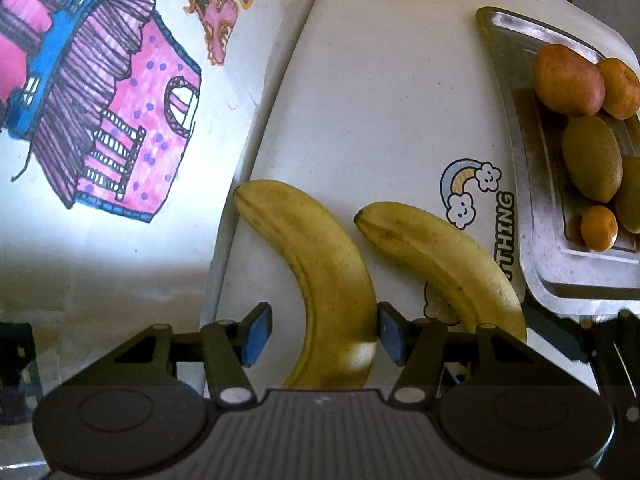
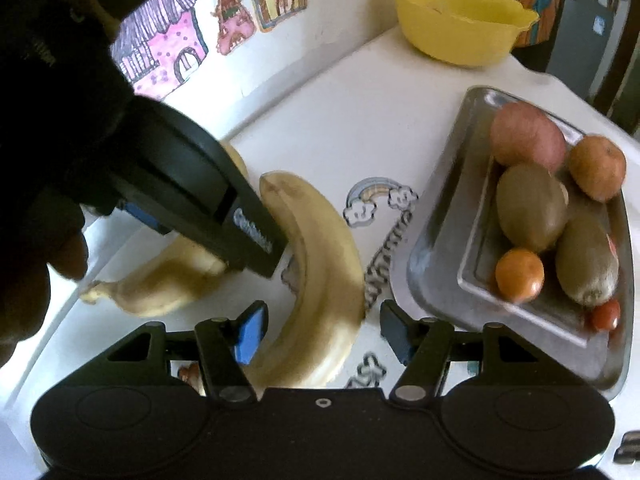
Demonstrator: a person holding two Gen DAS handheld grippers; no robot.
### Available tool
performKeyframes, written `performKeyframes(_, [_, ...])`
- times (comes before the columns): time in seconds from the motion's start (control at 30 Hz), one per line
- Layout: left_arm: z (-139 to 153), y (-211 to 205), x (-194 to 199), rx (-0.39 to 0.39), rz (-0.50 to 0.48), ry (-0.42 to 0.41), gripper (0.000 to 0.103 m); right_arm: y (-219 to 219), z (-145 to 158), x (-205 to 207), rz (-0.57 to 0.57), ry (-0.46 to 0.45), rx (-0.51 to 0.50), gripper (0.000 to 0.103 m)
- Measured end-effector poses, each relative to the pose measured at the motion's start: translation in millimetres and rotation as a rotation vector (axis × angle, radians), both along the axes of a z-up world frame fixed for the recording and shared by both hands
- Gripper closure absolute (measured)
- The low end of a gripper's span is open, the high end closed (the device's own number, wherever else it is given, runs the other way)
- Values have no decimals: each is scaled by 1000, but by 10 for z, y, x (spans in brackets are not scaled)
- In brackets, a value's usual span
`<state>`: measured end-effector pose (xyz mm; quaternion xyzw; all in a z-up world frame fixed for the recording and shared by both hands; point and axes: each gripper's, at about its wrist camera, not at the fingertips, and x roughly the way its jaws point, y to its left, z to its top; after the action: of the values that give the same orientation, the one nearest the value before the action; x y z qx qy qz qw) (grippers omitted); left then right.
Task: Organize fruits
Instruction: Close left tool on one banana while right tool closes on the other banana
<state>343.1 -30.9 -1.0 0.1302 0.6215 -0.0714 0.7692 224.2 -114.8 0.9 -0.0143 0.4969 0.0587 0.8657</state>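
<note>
Two yellow bananas lie side by side on the white table [image 1: 380,92]. The left banana [image 1: 320,272] runs between the jaws of my left gripper [image 1: 323,334]; it touches the right pad, with a gap at the left pad, so the gripper is open. The right banana [image 2: 320,280] lies between the jaws of my right gripper [image 2: 322,334], against the left pad and clear of the right one, so this gripper is open too. In the right wrist view, one of the left gripper's fingers [image 2: 252,232] stands over the other banana [image 2: 160,288].
A steel tray [image 2: 436,280] at the right holds an apple [image 2: 528,136], oranges, kiwis and a small red fruit. A yellow bowl [image 2: 460,20] stands at the far edge. Coloured house drawings [image 1: 132,120] cover the wall on the left. A rainbow sticker [image 1: 472,188] marks the table.
</note>
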Motion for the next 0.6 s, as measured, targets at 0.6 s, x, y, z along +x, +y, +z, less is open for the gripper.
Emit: performKeyframes(0.6, [-44,-122,-74,-56,11,-15,64,67,11,-37,-5,-51,-67,67])
